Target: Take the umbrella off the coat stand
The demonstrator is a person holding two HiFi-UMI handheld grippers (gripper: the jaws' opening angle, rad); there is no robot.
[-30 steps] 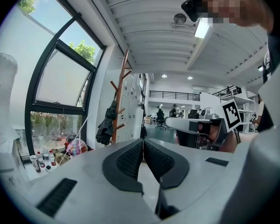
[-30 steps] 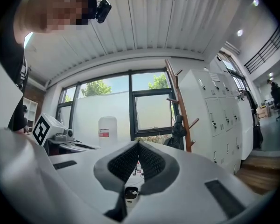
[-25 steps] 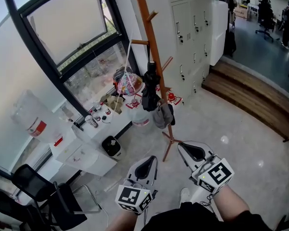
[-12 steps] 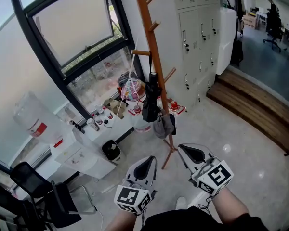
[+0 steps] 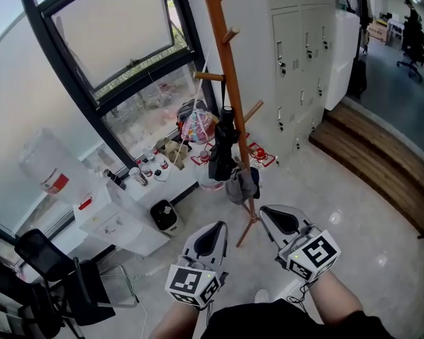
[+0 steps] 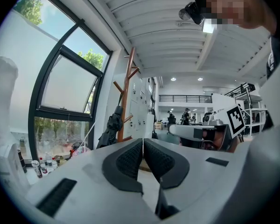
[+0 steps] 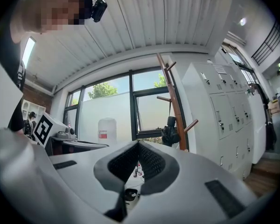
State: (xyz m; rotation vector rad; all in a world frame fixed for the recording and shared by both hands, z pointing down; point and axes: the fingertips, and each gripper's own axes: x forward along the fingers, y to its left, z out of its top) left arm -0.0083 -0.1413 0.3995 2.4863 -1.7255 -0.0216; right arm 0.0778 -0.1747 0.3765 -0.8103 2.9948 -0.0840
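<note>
Black umbrella point(image 5: 221, 150) hangs well beyond left claw point(image 5: 219, 227) and right claw point(image 5: 267, 212) — both closed, empty.

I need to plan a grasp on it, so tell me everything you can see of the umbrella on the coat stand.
The umbrella is black and folded, its fabric loosely bundled, with a rounded end on top. It hangs upright against the pole of the orange-brown wooden coat stand, seemingly by a thin dark strap from a side peg. A grey item hangs just below it on the same stand. Whether the two touch cannot be told.
</note>
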